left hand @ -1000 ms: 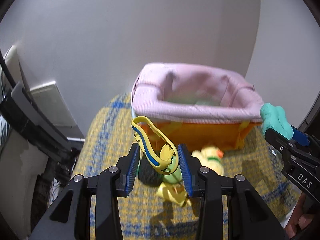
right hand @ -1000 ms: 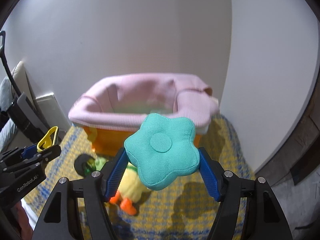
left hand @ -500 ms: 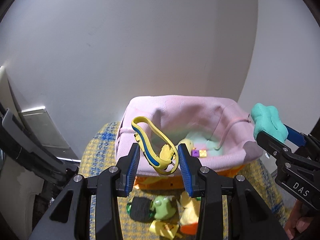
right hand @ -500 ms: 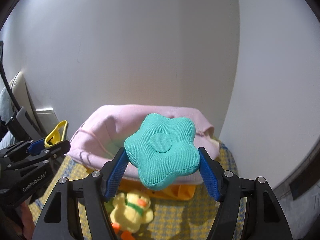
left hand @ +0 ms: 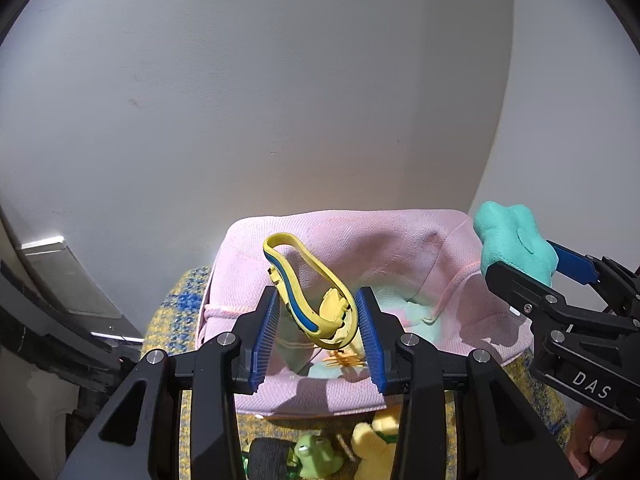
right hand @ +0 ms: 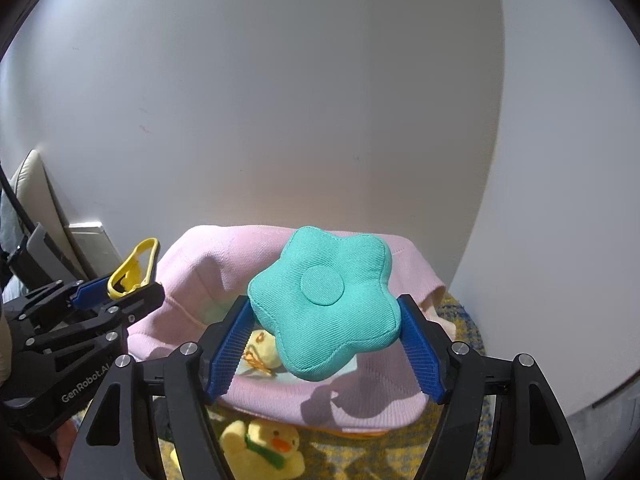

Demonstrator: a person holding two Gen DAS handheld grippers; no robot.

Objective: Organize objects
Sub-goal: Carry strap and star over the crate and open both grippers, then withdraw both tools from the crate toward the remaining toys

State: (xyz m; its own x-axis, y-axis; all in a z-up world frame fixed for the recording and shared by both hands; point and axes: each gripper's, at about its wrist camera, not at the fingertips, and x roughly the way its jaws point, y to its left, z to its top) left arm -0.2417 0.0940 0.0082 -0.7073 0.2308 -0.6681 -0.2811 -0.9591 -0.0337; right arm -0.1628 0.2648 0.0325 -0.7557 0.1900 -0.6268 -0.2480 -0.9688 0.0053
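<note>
While both loads hang over the pink basket (right hand: 304,408), we log: left gripper (left hand: 316,334) pinching a springy yellow clip (left hand: 308,298) at its base; right gripper (right hand: 324,344) squeezing a soft, light teal cushion (right hand: 326,296) by its edges

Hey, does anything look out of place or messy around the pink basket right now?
Yes. A duck plush, a green frog toy and a black wheel-like piece lie loose on the yellow-blue mat in front of the pink basket, outside it. Nothing looks spilled or damaged.
</note>
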